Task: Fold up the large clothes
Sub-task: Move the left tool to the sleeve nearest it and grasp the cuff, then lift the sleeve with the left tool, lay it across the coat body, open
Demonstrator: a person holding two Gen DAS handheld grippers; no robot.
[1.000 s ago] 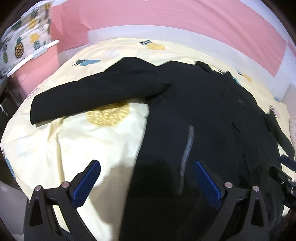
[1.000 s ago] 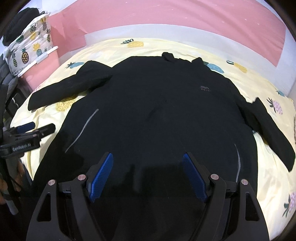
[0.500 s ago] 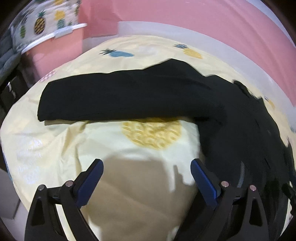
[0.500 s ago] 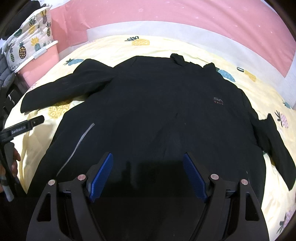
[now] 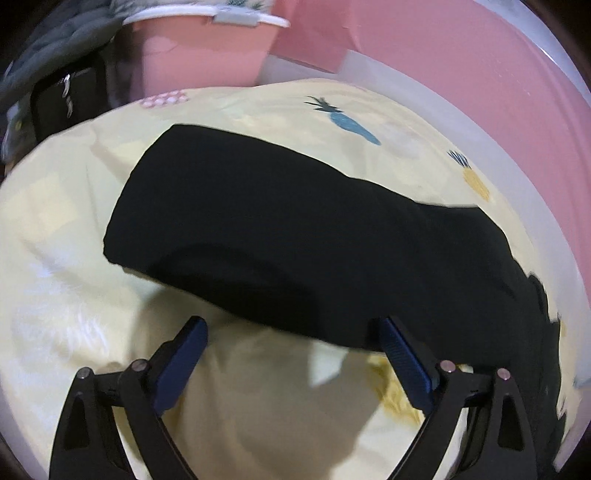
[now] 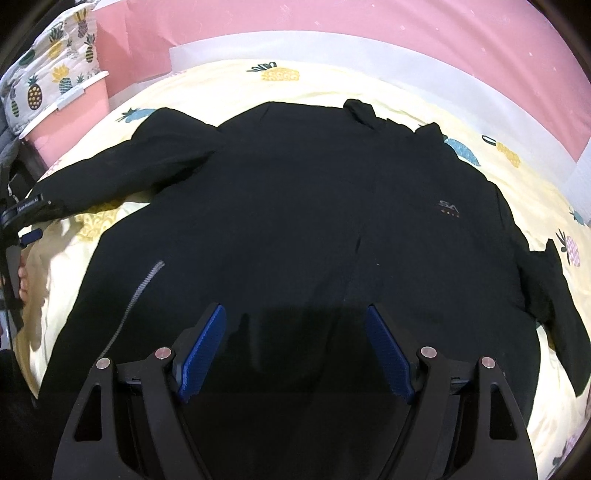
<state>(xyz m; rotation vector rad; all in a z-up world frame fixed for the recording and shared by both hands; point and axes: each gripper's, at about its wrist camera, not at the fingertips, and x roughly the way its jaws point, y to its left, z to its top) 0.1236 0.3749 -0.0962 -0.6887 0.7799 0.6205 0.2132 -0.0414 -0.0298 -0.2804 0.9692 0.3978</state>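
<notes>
One pineapple-print bedsheet [image 6: 369,79], pink wall [image 6: 332,26].

Left gripper [image 5: 291,354] fingers spread wide, empty, right gripper [image 6: 295,339] fingers likewise apart, empty

- Black jacket [image 6: 295,221], chest: small logo [image 6: 448,207], letters resembling "SA"; not fully legible.
- Left claw [image 6: 22,221] body: white lettering, too small to read.

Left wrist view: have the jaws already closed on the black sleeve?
No: the left gripper has its jaws spread wide, with the black sleeve lying flat on the yellow bedsheet just ahead of them.
</notes>
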